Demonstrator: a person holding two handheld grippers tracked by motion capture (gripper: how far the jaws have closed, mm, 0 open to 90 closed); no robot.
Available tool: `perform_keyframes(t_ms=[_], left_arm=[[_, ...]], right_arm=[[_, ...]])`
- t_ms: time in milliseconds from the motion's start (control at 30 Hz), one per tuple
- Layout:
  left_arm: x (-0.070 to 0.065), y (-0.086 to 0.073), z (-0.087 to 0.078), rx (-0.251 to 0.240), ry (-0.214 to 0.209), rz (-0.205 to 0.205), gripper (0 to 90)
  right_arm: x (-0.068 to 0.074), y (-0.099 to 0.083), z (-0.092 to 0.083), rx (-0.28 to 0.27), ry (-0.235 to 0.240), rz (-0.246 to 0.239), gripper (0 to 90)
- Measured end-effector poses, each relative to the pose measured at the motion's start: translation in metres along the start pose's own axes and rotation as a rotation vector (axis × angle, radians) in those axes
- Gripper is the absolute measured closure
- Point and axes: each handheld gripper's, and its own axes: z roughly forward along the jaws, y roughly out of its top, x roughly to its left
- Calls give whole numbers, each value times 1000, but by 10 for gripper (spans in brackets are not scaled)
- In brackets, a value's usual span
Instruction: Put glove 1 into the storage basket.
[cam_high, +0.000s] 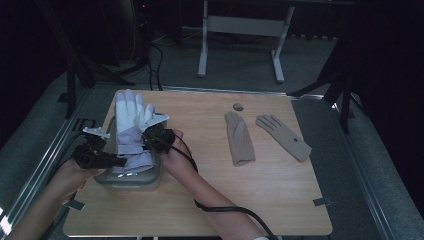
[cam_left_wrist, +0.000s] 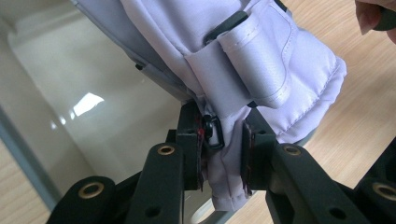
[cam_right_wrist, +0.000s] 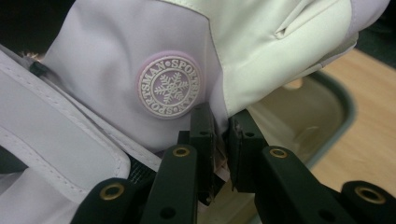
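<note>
Over the bin, both grippers, left and right, clamp the white glove by its fabric.

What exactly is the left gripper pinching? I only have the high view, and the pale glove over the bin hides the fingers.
Observer: The left gripper is shut on the cuff hem of the lilac glove, right beside a small black ring.
Operator: And the right one?
Observer: The right gripper pinches a fold of the same glove just below a round snowflake badge that reads SPORTSMAN.
Operator: Anything in the bin under it?
Observer: Past the right fingers, the visible part of the clear bin has a bare bottom.
</note>
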Motion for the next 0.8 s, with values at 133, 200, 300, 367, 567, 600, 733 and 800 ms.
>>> perform_keyframes(t_ms=[133,200,300,367,567,600,733,800], left_arm=[[7,-7,9,27,-13,-10,735],[12,-11,17,45,-33,-32,734],[15,-14,23,63,-46,-51,730],[16,-16,26,73,-51,-60,722],[19,-20,31,91,-53,-83,692],[19,-20,31,91,-53,-83,683],[14,-21,36,108,-34,-72,651],[13,-20,36,114,-26,-72,638]], right_arm=[[3,-7,11,33,8,7,817],[4,-13,18,56,17,19,817],[5,-19,24,79,22,34,816],[5,-22,26,89,26,39,817],[4,-26,32,128,49,83,816],[4,-26,32,128,49,83,816],[2,-27,35,166,68,109,813],[1,-28,36,175,74,117,812]])
